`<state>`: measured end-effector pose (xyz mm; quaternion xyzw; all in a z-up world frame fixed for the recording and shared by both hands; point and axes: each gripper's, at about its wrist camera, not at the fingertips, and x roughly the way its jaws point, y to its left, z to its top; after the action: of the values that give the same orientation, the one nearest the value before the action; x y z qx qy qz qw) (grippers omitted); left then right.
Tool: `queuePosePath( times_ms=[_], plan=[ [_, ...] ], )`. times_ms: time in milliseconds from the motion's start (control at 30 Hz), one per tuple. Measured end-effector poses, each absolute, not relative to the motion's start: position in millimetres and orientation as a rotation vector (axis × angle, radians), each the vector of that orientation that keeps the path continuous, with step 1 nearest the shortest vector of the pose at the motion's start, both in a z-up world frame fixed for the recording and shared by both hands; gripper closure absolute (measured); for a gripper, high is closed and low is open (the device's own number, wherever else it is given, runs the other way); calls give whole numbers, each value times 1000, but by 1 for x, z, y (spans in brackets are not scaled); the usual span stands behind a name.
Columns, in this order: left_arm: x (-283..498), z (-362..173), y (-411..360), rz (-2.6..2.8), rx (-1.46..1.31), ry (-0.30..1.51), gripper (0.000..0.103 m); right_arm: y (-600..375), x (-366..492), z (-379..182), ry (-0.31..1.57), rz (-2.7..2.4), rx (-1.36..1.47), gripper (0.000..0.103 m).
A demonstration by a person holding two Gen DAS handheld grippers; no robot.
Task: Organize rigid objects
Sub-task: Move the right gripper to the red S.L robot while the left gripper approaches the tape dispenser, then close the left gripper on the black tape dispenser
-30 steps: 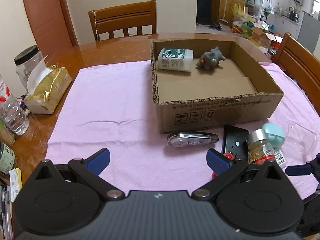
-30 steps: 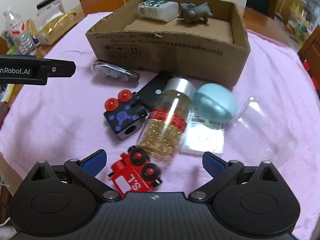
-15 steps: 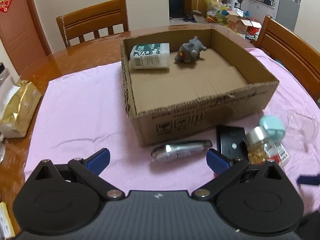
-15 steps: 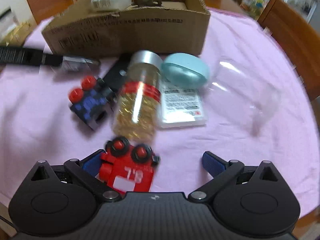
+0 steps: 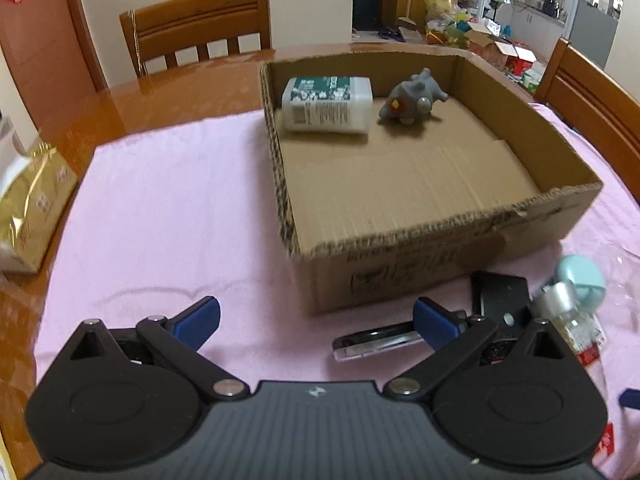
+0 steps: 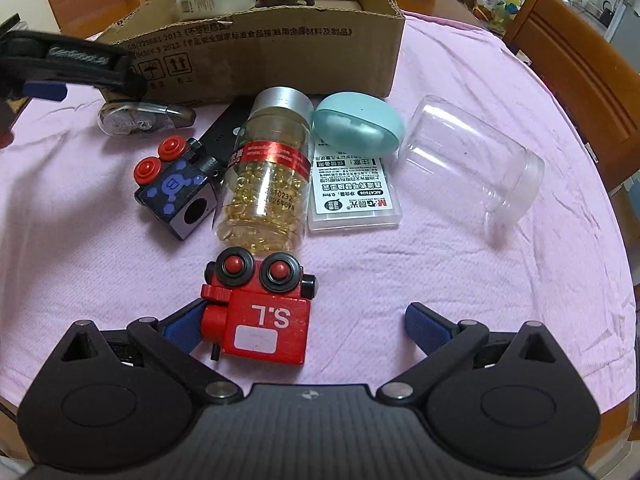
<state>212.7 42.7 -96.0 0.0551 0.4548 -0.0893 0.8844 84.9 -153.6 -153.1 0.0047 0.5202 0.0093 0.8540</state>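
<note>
Your right gripper [image 6: 302, 326] stands wide open with nothing clamped; the red toy train car [image 6: 258, 312] lies between its fingers, hard against the left fingertip [image 6: 182, 326], with open cloth toward the right one. At 12 o'clock from the red car, just beside it, lies the capsule bottle [image 6: 266, 176] on its side. A blue-and-black toy car [image 6: 176, 188] sits at 11 o'clock, a white labelled case [image 6: 354, 190] at 1 o'clock, with a teal oval case [image 6: 358, 128] at its far end. A clear plastic jar [image 6: 472, 160] lies tipped at 2 o'clock, apart from the rest. The cardboard box [image 5: 516, 216] stands behind the cluster; a white bottle [image 5: 326, 104] and grey toy figure [image 5: 412, 100] rest against its far wall, the near floor bare. Your left gripper [image 5: 316, 316] is also spread wide and empty, over the pink cloth [image 5: 168, 216] at the box's near-left corner. A silver-black correction tape [image 5: 376, 342] lies by its right fingertip. Bare cloth runs left to the table edge, by a gold tissue pack [image 5: 32, 200].
</note>
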Motion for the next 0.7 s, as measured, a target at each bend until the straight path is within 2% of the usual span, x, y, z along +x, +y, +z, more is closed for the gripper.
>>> queuePosePath(
  times_ms=[500, 700],
  plan=[
    [206, -111, 8, -259, 117, 975, 1, -154, 85, -153, 1090, 56, -15, 0],
    [206, -123, 24, -243, 53, 1025, 1, -154, 84, -153, 1092, 79, -30, 0]
  ],
)
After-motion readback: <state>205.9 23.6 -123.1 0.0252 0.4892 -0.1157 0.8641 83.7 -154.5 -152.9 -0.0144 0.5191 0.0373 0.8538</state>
